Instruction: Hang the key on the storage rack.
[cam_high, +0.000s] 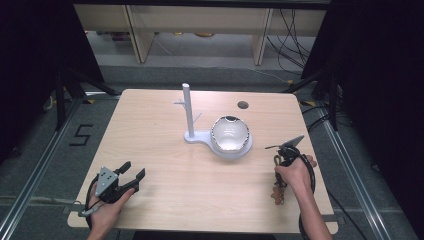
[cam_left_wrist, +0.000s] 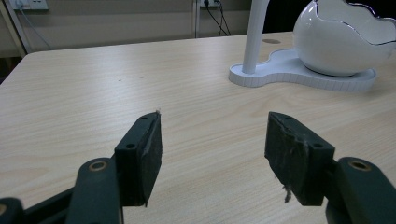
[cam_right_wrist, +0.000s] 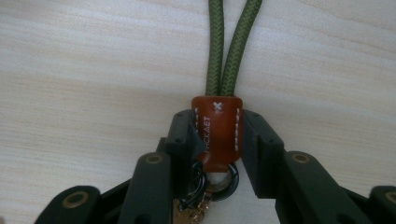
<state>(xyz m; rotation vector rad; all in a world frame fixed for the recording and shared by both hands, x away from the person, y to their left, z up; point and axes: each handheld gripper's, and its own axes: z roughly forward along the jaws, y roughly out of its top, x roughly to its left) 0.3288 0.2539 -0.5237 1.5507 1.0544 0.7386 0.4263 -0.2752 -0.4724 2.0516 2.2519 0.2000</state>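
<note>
Near table's (cam_high: 165, 185) right edge, right gripper (cam_right_wrist: 218, 135) fingers clamp leather tab (cam_right_wrist: 218, 133), left gripper (cam_left_wrist: 212, 149) fingers wide over bare wood.

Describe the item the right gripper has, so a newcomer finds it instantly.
Look at the wooden table, near its right edge, where the right gripper works. Between its jaws sits a keychain: brown leather tab with white stitching, doubled green cord, metal ring below. Nothing else there is leather.

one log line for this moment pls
left gripper: open, empty | right gripper: shut on leather tab of green cord keychain | stand with bowl: untouched
</note>
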